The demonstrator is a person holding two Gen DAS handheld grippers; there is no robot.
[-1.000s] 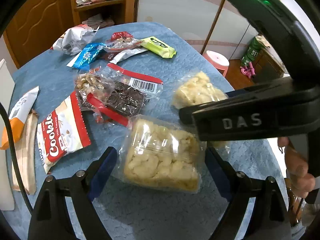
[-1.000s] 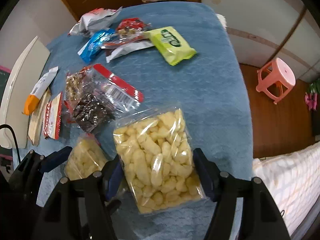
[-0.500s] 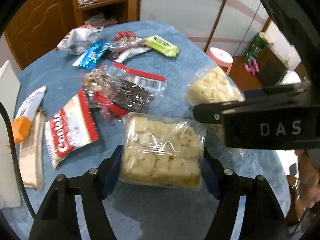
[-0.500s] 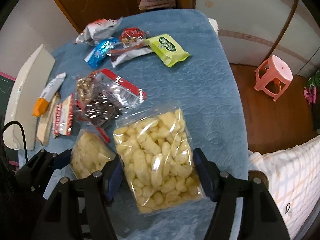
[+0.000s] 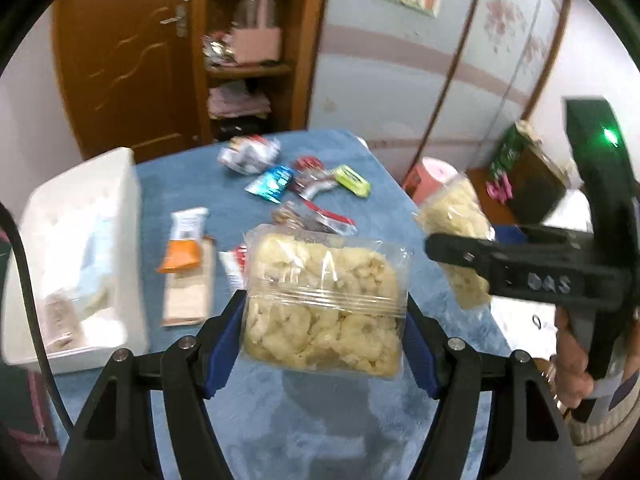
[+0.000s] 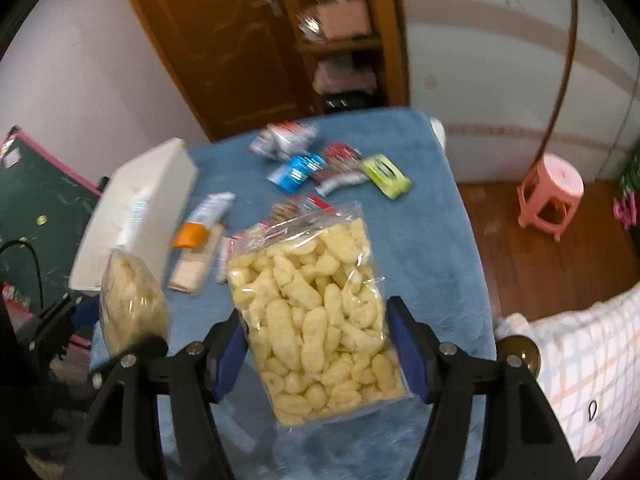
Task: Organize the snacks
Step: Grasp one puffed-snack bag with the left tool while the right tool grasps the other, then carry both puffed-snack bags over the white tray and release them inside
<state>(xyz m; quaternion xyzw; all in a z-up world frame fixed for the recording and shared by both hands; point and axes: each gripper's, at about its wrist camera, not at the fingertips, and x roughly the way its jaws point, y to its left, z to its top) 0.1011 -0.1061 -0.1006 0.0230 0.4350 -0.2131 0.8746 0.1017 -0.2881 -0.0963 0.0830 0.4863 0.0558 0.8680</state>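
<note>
L tongs (image 5: 324,316) clamp a clear pack of pale puffed snacks (image 5: 324,300), R tongs (image 6: 316,324) grip a bag of corn puffs (image 6: 316,296), both up off the blue surface (image 5: 320,432). White bin (image 5: 80,256) sits left: swing over w/ light squeeze, don't crush.

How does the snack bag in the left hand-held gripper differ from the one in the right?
The left bag holds lumpy, irregular clusters and sits wide; the right bag holds smooth, elongated puffs and stands taller. Both are clear, pale yellow, and lifted above the blue table.
</note>
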